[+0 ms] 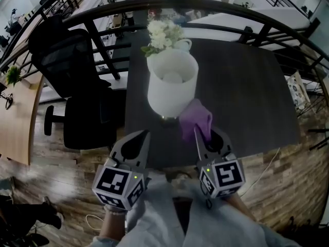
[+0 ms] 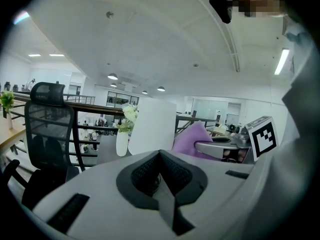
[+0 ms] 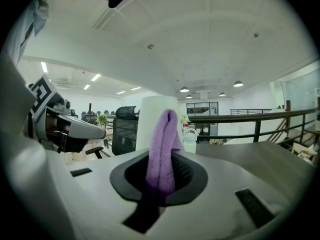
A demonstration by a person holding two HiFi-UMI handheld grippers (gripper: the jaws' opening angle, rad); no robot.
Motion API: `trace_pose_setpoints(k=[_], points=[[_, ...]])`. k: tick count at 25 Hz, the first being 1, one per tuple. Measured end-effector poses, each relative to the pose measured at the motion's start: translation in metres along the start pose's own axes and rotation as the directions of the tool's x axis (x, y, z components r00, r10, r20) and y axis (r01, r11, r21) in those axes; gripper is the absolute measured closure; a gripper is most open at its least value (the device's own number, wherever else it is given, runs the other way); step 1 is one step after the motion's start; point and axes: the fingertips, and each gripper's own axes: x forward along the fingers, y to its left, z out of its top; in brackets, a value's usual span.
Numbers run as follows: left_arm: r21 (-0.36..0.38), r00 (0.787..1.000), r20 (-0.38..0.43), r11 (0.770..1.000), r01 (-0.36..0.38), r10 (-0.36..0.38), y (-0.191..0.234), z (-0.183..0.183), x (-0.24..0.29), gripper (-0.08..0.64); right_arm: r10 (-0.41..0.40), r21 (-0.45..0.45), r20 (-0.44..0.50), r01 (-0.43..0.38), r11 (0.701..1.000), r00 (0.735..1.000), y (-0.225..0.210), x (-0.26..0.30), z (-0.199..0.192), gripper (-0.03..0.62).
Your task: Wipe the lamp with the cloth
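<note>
A white lamp with a wide shade stands on the dark table, near its front edge. My right gripper is shut on a purple cloth, which sticks up out of the jaws just right of the lamp's base. In the right gripper view the cloth rises between the jaws in front of the lamp shade. My left gripper hovers in front of the table's left front corner, shut with nothing in it. From the left gripper view, the lamp and cloth lie ahead.
A white vase of pale flowers stands behind the lamp. A black office chair sits left of the table. Black railings run behind, with wood flooring below.
</note>
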Motion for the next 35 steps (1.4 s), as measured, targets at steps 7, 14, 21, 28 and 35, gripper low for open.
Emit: trace_pose_setpoints(k=[7, 14, 21, 28, 35], points=[[-0.009, 1.0, -0.006, 1.0, -0.013, 0.013, 0.004, 0.002, -0.001, 0.549, 0.0, 0.015, -0.002, 0.0, 1.0, 1.0, -0.003, 0.001, -0.001, 0.543], [-0.014, 1.0, -0.005, 1.0, -0.023, 0.023, 0.009, 0.001, -0.001, 0.549, -0.002, 0.024, -0.007, 0.002, 1.0, 1.0, -0.006, 0.002, -0.004, 0.543], [-0.01, 1.0, -0.001, 1.0, -0.018, 0.018, 0.01, -0.001, 0.0, 0.549, -0.001, 0.034, 0.003, 0.001, 0.999, 1.0, -0.006, 0.003, -0.005, 0.543], [-0.012, 1.0, -0.001, 1.0, -0.02, 0.02, 0.01, -0.002, 0.0, 0.55, -0.001, 0.038, -0.01, 0.002, 0.999, 1.0, -0.005, 0.003, -0.007, 0.543], [-0.015, 1.0, -0.009, 1.0, -0.026, 0.026, 0.013, -0.001, -0.001, 0.549, 0.003, 0.04, -0.011, -0.003, 0.999, 1.0, -0.004, 0.006, -0.008, 0.543]])
